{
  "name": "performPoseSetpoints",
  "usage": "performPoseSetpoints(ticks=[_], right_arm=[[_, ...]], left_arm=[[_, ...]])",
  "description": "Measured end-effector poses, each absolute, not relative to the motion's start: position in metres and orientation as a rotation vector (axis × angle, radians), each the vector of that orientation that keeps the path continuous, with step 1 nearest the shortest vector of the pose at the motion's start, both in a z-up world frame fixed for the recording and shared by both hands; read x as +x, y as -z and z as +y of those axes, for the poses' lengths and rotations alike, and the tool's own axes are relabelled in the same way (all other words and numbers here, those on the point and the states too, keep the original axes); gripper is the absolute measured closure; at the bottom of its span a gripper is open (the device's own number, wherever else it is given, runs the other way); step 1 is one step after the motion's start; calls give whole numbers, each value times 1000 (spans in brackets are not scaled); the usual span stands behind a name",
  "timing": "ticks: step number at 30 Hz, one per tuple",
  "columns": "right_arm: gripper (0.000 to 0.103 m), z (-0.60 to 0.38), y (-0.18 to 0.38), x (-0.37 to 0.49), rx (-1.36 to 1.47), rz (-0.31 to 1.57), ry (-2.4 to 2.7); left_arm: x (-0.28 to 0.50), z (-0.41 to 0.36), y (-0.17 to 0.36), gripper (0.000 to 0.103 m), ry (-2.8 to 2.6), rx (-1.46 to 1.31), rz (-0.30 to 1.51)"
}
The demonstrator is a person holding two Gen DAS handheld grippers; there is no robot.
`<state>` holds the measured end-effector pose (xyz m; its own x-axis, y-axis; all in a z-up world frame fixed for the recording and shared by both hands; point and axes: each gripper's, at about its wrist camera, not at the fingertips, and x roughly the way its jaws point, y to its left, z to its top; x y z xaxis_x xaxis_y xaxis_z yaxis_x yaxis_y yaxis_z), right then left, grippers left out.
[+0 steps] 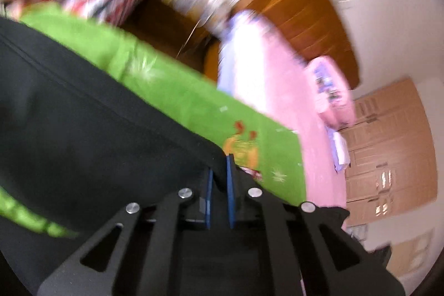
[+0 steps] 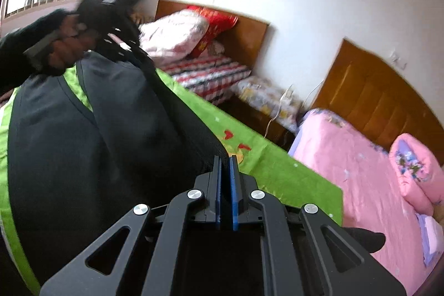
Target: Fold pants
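The black pants (image 2: 91,135) lie across the green sheet (image 2: 277,168), an edge lifted at both ends. To fold cleanly, I'd carry both corners over evenly, keeping that edge taut. The left gripper (image 1: 220,171) and right gripper (image 2: 225,165) are each pinched narrow on pants fabric.

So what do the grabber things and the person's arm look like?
Each gripper is matte black plastic with two flat blue pads at the tips. The left gripper and right gripper both have angled black arms with long cut-out slots and four shiny round silver bolt heads. In the right wrist view, the person's hand comes out of a dark black sleeve.
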<state>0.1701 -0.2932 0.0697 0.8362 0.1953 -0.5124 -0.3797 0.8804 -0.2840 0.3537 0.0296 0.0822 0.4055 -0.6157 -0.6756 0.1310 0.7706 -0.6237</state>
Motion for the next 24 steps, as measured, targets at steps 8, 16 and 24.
performPoseSetpoints(ticks=[8, 16, 24], right_arm=[[95, -280, -39, 63, -344, 525, -283], [20, -296, 3, -2, -89, 654, -200], [35, -400, 38, -29, 572, 688, 16]], left_arm=[[125, 56, -58, 90, 534, -276, 843], [99, 112, 23, 42, 529, -417, 983], [106, 148, 9, 22, 470, -520, 905]])
